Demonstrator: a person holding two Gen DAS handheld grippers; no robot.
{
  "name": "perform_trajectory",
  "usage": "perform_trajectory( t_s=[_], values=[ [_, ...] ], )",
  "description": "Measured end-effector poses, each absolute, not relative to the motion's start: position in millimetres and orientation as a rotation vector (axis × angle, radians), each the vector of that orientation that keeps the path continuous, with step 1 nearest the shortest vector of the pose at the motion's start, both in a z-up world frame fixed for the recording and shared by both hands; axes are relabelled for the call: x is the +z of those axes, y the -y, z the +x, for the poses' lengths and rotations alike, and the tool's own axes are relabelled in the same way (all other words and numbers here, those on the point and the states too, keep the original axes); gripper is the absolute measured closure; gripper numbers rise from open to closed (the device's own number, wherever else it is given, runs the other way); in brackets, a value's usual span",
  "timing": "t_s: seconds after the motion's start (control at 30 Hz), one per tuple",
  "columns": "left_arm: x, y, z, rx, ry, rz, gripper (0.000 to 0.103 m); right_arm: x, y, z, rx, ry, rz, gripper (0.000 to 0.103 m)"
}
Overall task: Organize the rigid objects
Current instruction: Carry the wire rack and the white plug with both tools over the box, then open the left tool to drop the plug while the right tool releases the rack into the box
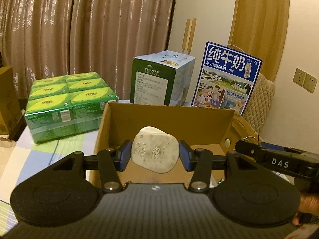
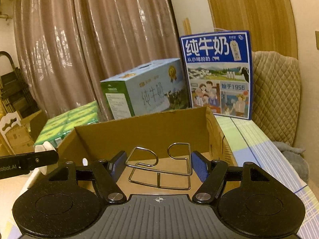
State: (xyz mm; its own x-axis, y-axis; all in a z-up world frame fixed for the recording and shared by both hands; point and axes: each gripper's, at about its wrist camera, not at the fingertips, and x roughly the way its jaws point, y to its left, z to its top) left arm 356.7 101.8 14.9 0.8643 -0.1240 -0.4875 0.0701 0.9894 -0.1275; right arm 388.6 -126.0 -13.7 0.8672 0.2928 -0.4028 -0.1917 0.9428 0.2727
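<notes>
My left gripper (image 1: 154, 156) is shut on a white fused plug (image 1: 154, 152), held over the open cardboard box (image 1: 169, 113). Both blue pads press its sides. My right gripper (image 2: 158, 165) is shut on a bent wire rack (image 2: 159, 169), its blue pads against the wire ends, also above the cardboard box (image 2: 139, 127). The right gripper's black finger (image 1: 265, 157) reaches in from the right edge of the left wrist view. In the right wrist view the left gripper's finger (image 2: 30, 162) shows at the far left, with a bit of the white plug (image 2: 42, 146) above it.
A shrink-wrapped pack of green cartons (image 1: 67, 103) sits left of the box. Behind it stand a green-and-blue milk carton box (image 1: 159, 79) and a blue milk box (image 1: 227, 77). A brown curtain (image 1: 79, 29) hangs behind; a quilted cushion (image 2: 277, 95) is on the right. The surface has a checked cloth (image 2: 259, 145).
</notes>
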Motion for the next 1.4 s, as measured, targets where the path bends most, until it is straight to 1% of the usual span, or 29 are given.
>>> perform_trajectory(
  t_s=[0.5, 1.07, 1.2, 1.4],
  values=[
    [-9, -84, 376, -0.138, -0.593, -0.100, 0.057, -28, 129, 402, 0.246, -0.499, 0.221, 0.036],
    [-18, -77, 378, -0.143, -0.605, -0.094, 0.058, -29, 129, 401, 0.239, -0.510, 0.210, 0.036],
    [-21, -74, 378, -0.149, -0.601, -0.091, 0.060, -30, 128, 400, 0.239, -0.511, 0.207, 0.036],
    [-16, -76, 377, -0.141, -0.574, -0.094, 0.060, -30, 129, 400, 0.238, -0.512, 0.205, 0.036]
  ],
)
